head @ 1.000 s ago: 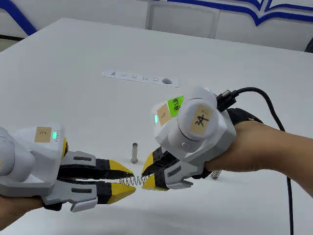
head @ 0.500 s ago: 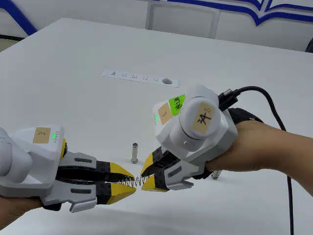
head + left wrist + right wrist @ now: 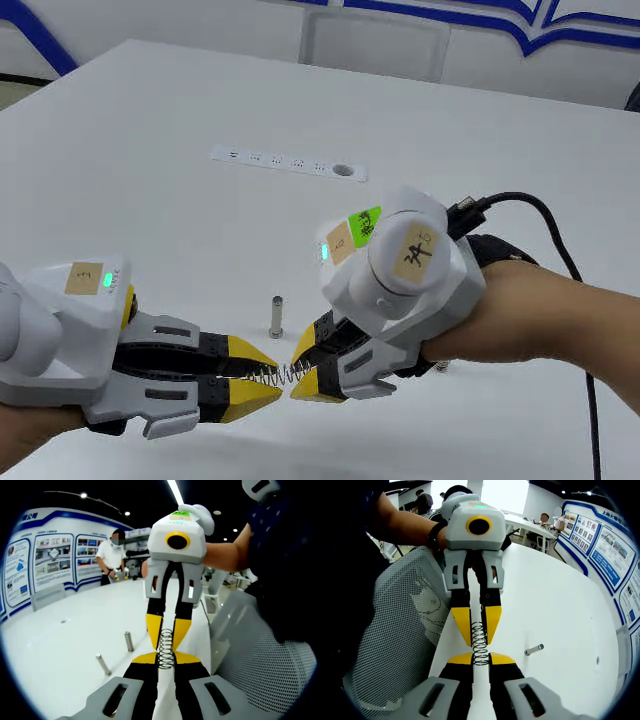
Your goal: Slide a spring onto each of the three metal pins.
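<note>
A short steel spring (image 3: 286,374) stretches between my two grippers just above the white table (image 3: 150,200). My left gripper (image 3: 272,373) is shut on its left end. My right gripper (image 3: 300,374) is shut on its right end, so the yellow tips face each other. The left gripper view shows the spring (image 3: 165,649) rising from the left gripper (image 3: 165,658) to the right gripper (image 3: 168,630). The right gripper view shows the spring (image 3: 479,644) between the right gripper (image 3: 480,659) and the left gripper (image 3: 476,625). A bare metal pin (image 3: 276,315) stands just behind the tips. Another pin carrying a spring (image 3: 129,641) stands farther off.
A white power strip (image 3: 290,162) lies farther back on the table. A black cable (image 3: 545,215) runs from the right gripper past my forearm. A grey mesh chair (image 3: 250,645) stands at the table's edge. People stand in the background.
Both grippers have sunk slightly with the spring still between them. The right gripper has rolled a little and now hides most of the spring-bearing pin behind it.
</note>
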Tool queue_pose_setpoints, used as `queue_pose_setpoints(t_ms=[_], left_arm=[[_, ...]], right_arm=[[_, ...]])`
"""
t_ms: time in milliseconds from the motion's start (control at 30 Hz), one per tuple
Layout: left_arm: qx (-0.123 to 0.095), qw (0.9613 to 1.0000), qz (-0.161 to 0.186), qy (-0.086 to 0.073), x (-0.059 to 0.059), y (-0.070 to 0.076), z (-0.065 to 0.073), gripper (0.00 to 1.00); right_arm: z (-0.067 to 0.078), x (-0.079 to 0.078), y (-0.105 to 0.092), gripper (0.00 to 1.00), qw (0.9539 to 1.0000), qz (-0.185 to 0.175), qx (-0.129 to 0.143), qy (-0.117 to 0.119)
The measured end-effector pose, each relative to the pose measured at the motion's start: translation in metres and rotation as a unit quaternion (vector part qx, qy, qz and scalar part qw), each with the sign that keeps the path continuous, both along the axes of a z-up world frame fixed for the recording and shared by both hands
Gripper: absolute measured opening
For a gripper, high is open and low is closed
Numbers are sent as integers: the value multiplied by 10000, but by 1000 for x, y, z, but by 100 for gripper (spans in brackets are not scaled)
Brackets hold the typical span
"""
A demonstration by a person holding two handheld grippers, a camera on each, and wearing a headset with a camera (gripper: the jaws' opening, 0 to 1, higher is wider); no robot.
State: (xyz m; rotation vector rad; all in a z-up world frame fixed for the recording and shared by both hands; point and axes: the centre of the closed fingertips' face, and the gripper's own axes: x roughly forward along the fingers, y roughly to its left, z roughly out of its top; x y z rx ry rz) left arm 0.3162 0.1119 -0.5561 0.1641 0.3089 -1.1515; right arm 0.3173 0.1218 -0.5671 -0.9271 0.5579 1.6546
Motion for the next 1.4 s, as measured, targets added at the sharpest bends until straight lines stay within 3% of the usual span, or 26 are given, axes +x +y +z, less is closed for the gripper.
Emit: queue_pose_setpoints(t_ms=[233, 700, 1167, 1400], left_arm=[[105, 9999, -13, 42, 0, -1, -5, 11], [157, 9999, -8, 56, 0, -2, -8, 12], [100, 9994, 277, 163, 5, 8, -11, 22], [54, 9982, 562, 200, 9, 21, -10, 34]], right_arm=[[15, -6, 9, 12, 9999, 39, 154, -7], [25, -16, 27, 12, 9993, 302, 238, -21], [25, -1, 25, 12, 9995, 258, 76, -138], [26, 13, 21, 12, 9996, 165, -15, -223]])
